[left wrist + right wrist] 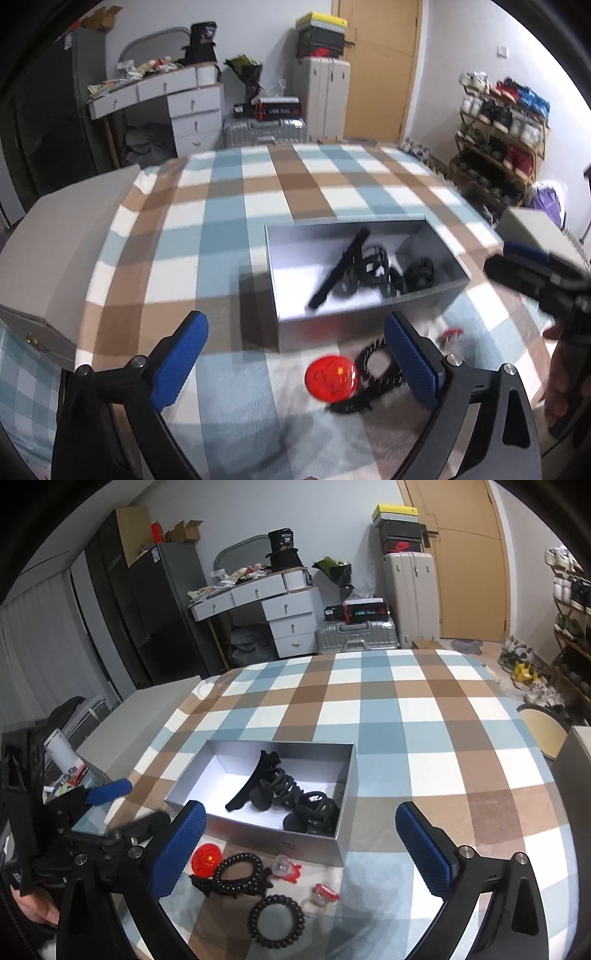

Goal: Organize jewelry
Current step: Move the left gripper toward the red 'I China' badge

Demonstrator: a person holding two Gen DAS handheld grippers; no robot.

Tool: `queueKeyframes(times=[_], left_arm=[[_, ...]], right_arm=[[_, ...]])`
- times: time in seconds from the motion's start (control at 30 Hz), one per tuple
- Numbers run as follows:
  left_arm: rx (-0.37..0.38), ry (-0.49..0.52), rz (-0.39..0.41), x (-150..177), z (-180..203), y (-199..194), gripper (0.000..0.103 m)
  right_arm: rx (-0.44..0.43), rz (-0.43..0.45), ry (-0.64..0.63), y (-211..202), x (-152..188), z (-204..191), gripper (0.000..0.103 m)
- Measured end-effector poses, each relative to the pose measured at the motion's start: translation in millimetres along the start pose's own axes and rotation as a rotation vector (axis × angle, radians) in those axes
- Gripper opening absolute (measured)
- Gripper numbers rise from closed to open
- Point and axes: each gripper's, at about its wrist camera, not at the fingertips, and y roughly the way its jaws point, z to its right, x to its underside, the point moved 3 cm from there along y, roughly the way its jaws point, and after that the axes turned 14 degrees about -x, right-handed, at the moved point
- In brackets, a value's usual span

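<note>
Between the wide-open, empty left gripper [295,362] and right gripper [301,845], loose bead bracelets [240,873] and a red badge [205,858] lie near the silver box [258,834], probably waiting to be sorted inside.

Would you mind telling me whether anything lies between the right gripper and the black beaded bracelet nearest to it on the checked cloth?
Nothing visible does. The right gripper is open above the cloth, and the black beaded bracelet lies uncovered below it. A small red-capped jar sits just to the bracelet's right, apart from it, and the silver box stands farther back.
</note>
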Motion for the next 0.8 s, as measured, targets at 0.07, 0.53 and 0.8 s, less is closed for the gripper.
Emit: queueKeyframes(times=[0.07, 0.53, 0.8], left_arm=[[0.010, 0.017, -0.026, 6.0, 1.3, 3.0, 0.094], [0.012, 0.126, -0.168, 32.9, 17.7, 29.4, 0.094], [0.028, 0.081, -0.232, 36.8, 15.5, 39.3, 0.094]], right_arm=[[0.008, 0.000, -0.008, -0.2, 0.2, -0.4, 0.103], [-0.042, 0.012, 0.011, -5.4, -3.4, 2.8, 0.103], [-0.074, 0.014, 0.033, -7.6, -5.1, 3.4, 0.103]])
